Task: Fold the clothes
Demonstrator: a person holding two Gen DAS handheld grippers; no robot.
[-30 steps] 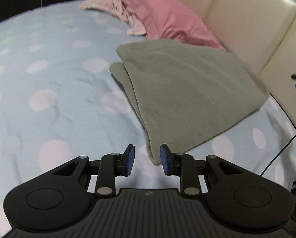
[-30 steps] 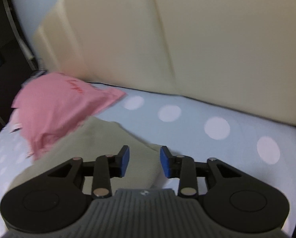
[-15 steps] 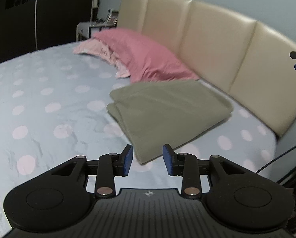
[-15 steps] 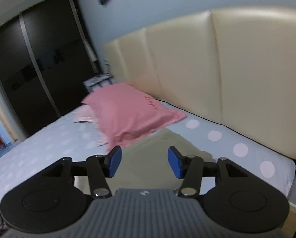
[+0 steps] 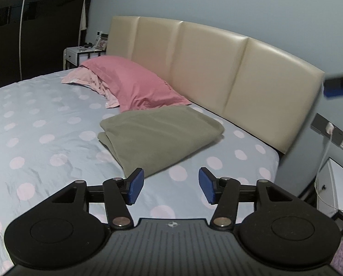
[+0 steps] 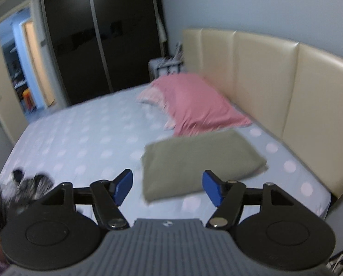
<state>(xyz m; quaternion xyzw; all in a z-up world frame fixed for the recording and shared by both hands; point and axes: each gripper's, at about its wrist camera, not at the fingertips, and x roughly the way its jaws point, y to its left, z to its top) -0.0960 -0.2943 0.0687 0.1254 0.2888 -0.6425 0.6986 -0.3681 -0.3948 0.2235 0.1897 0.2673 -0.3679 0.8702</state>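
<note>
The olive-green fleece cloth (image 5: pixel 162 135) lies folded on the dotted blue bed (image 5: pixel 44 142). We have pulled both back: left gripper (image 5: pixel 169 188) and right gripper (image 6: pixel 168 187) now spread, empty.

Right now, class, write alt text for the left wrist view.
A folded olive-green cloth lies on a polka-dot bed, beyond the open, empty left gripper. A pink pillow rests against a cream headboard behind it.
</note>
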